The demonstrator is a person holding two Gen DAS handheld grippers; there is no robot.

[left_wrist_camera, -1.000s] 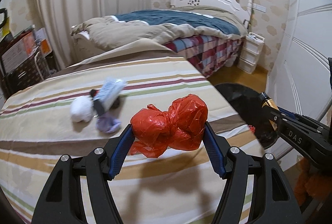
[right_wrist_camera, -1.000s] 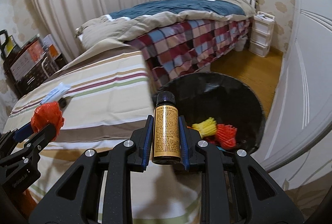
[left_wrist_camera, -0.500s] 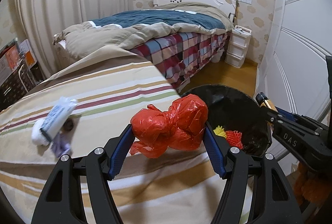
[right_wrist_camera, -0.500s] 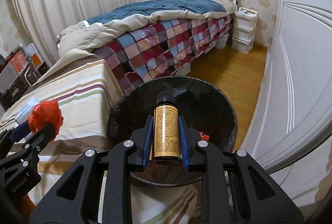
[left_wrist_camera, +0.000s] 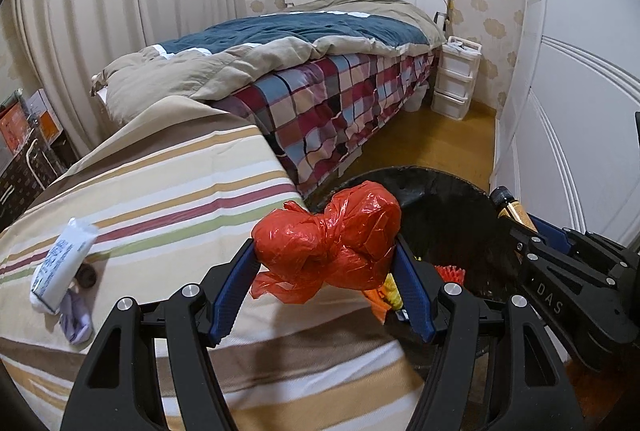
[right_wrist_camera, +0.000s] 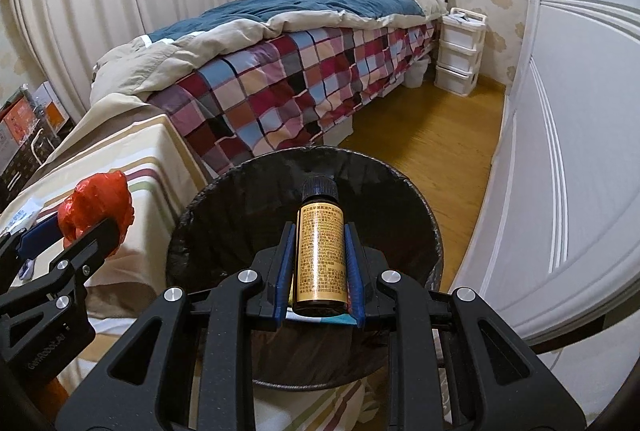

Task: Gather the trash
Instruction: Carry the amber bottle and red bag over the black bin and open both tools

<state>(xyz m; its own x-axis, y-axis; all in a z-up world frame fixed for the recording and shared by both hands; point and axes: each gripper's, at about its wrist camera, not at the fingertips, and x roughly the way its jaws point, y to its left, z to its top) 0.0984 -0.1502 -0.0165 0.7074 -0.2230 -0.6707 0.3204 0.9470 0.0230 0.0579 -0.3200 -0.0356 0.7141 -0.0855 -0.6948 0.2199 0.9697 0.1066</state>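
Bottle (right_wrist_camera: pixel 319 257), still clamped in right claw (right_wrist_camera: pixel 319 263), now hangs over bin (right_wrist_camera: pixel 416 199).

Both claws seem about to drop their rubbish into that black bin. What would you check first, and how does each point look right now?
1. Right gripper clamped on the small brown glass bottle with gold label: ok.
2. Bottle above the black-lined round trash bin: ok.
3. Left gripper clamped on the crumpled red plastic bag: ok.
4. Red bag fully over the bin opening: cannot tell; it looks to be at the bin's edge beside the striped cloth.
5. Room left in the bin: ok.
6. The grippers apart from each other: ok.
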